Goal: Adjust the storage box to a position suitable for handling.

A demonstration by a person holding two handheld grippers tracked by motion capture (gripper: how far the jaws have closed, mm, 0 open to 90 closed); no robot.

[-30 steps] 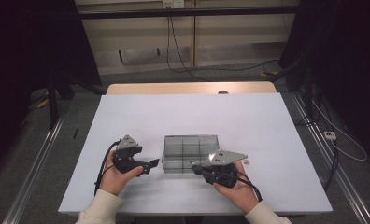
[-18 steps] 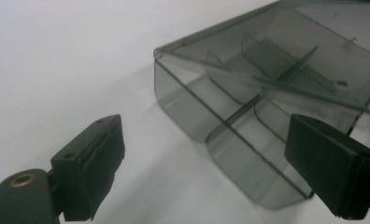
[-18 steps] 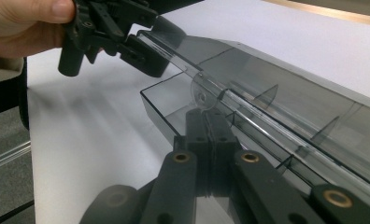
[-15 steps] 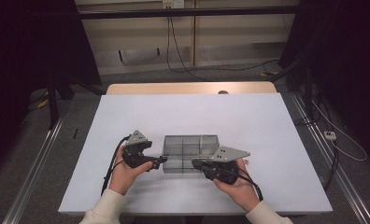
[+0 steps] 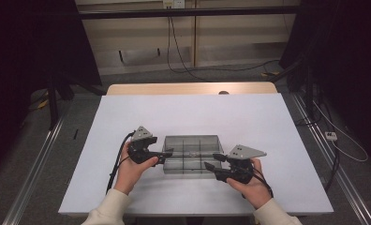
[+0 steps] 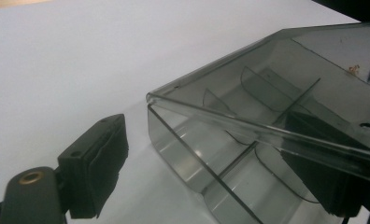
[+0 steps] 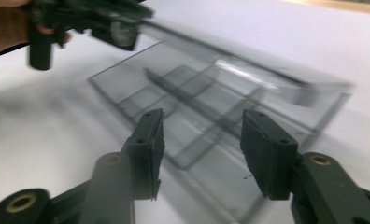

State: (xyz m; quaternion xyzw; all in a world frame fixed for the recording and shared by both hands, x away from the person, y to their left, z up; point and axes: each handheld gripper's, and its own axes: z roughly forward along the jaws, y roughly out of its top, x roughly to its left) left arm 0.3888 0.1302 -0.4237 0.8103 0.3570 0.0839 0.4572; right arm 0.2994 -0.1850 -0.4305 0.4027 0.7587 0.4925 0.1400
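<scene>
Straddling box lid [image 6: 267, 135] edge, left gripper [image 5: 164, 157] jaws apart; right gripper [image 7: 202, 149] just opening, nothing between, near clear compartment box [image 5: 190, 154]

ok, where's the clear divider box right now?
High view: the clear divider box sits on the white table, near its front edge, between the left gripper and right gripper.

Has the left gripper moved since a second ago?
Yes. The left gripper has moved rightward across the white table to the left end of the clear smoky plastic divided box.
</scene>
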